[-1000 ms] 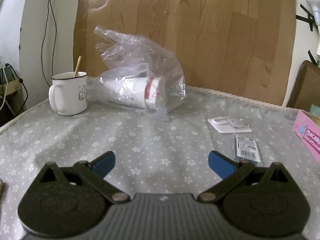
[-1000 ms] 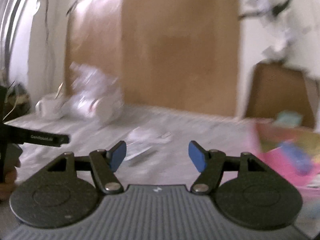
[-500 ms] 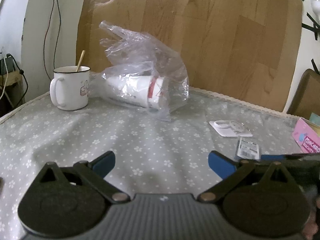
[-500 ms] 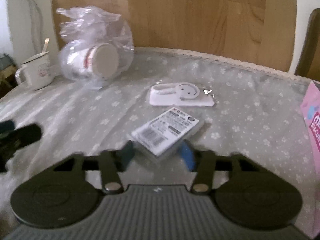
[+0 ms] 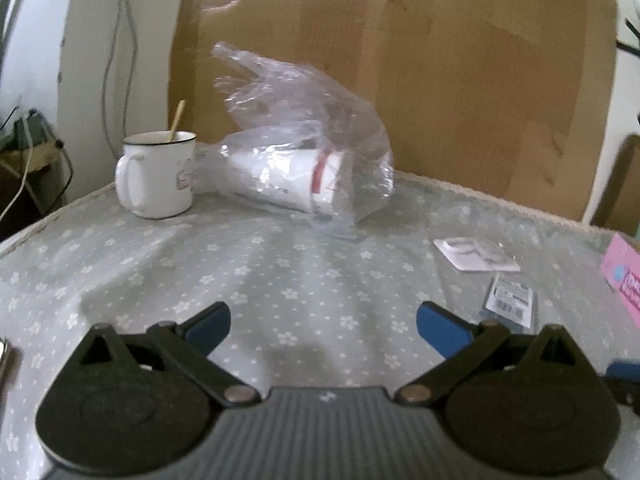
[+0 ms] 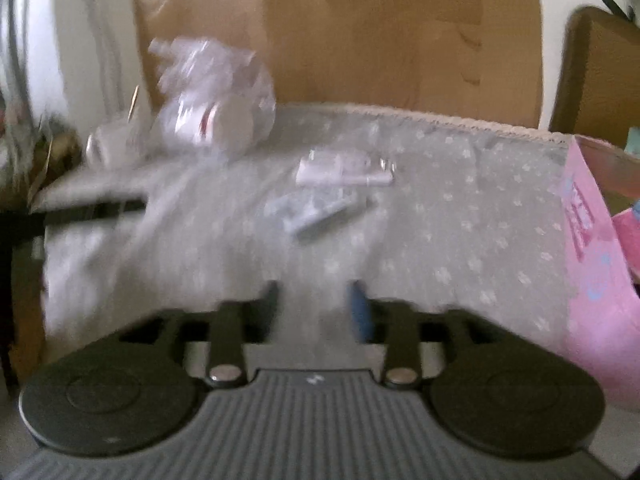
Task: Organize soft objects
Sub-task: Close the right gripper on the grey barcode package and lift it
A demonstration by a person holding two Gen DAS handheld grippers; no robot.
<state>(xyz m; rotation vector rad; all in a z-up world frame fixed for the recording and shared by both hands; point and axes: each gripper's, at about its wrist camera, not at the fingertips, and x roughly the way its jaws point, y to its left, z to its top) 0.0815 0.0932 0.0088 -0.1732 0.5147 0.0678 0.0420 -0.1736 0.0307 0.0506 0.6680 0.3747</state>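
Observation:
A clear plastic bag [image 5: 304, 160] holding a white paper cup lies on the flowered tablecloth [image 5: 280, 280] at the back; the right wrist view shows the bag [image 6: 216, 108] blurred. My left gripper [image 5: 324, 326] hovers open over bare cloth, well short of the bag. A small barcode-labelled pack [image 6: 316, 210] lies ahead of my right gripper [image 6: 316, 304], whose jaws are opening with nothing between them. The same pack [image 5: 510, 304] sits right of the left gripper.
A white mug [image 5: 156, 176] with a stick in it stands left of the bag. A flat white hook pack [image 5: 476, 254] lies beyond the barcode pack. A pink box [image 6: 592, 240] stands at the table's right edge. A wooden board backs the table.
The right gripper has drawn back from the barcode pack, which lay at its fingertips half a second ago and stays on the cloth. Its jaws narrowed, then widened. The left gripper kept still.

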